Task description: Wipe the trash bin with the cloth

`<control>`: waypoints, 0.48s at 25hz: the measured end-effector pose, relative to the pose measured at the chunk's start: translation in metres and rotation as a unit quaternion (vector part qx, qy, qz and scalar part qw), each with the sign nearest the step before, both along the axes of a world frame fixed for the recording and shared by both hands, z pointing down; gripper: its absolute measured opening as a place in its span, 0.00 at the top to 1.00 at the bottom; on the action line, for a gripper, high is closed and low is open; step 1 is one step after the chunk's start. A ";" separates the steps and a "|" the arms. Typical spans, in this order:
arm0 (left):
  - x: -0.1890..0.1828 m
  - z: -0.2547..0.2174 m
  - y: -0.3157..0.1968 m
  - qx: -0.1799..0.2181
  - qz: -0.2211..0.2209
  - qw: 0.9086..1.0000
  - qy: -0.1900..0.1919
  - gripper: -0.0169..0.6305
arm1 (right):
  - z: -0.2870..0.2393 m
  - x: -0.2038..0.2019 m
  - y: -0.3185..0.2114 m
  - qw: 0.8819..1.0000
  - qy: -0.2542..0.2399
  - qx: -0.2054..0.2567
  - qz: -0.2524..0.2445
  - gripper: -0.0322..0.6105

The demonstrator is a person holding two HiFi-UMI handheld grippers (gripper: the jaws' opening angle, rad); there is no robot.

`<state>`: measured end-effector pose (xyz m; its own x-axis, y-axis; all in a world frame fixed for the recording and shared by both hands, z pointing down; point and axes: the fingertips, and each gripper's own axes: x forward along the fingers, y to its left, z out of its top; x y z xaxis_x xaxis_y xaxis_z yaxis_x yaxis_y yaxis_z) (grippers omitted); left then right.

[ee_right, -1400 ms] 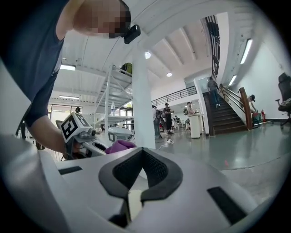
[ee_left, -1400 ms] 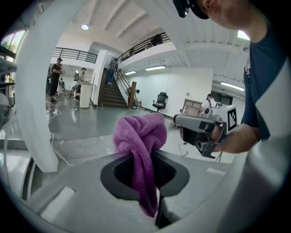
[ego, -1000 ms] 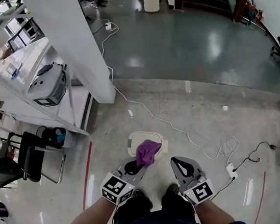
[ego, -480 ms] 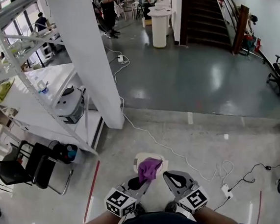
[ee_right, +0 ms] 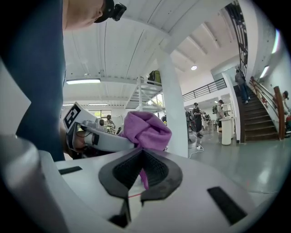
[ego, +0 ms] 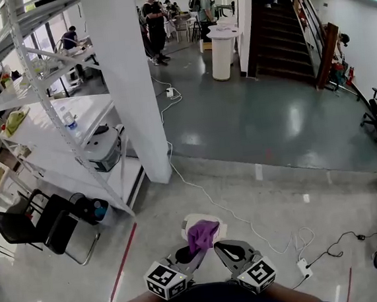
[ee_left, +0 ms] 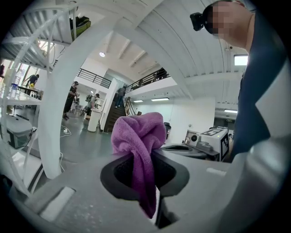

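- Left claw (ego: 196, 251): grey, two-jawed, hand-held, with a cube of black-and-white square markers at its rear. The jaws are clamped on the cloth, which is pinched between the black ribbed pads.
- Purple terry cloth (ee_left: 138, 136): bunched in a rounded fold above the left claw's pads, with a narrow tail hanging down between them. In the head view it sits over the near part of the bin. Whether it touches the bin cannot be told.
- White trash bin with rounded corners (ego: 190, 221): stands on the floor just ahead of both claws, seen from above, partly covered by the cloth.
- Right claw (ee_right: 143, 159): the same grey build with its own marker cube. The jaws are drawn together, leaving only a narrow slit. A purple sliver shows in that slit; whether it is gripped or merely seen beyond cannot be told. Its tip lies just beside the cloth and the left claw's tip.
- Glossy grey floor (ego: 298, 189).
- Long white cable (ego: 209, 198): runs across the floor from the pillar's foot past the bin.
- White square pillar (ego: 129, 86): left of centre.
- White metal shelving rack (ego: 53, 127): far left, loaded with assorted goods.
- Black chairs (ego: 30, 225): beside the rack's foot.
- Dark staircase (ego: 282, 25): in the background.
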<state>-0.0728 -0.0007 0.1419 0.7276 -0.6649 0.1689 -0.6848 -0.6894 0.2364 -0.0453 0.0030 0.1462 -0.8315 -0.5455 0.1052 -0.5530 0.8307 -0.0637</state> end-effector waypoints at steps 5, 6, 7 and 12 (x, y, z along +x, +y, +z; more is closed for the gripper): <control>0.005 -0.006 0.004 0.009 0.003 1.000 -0.002 0.91 | -0.009 0.001 0.003 1.000 0.000 0.006 -0.004 0.94; 0.006 -0.008 0.004 0.010 0.003 1.000 -0.002 0.91 | -0.009 0.003 0.004 1.000 0.001 0.005 -0.005 0.94; 0.007 -0.009 0.004 0.012 0.003 1.000 -0.002 0.91 | -0.009 0.005 0.005 1.000 0.003 0.007 -0.006 0.94; 0.012 -0.012 0.008 0.013 0.008 1.000 0.001 0.91 | -0.014 0.006 0.010 1.000 0.001 0.016 -0.008 0.94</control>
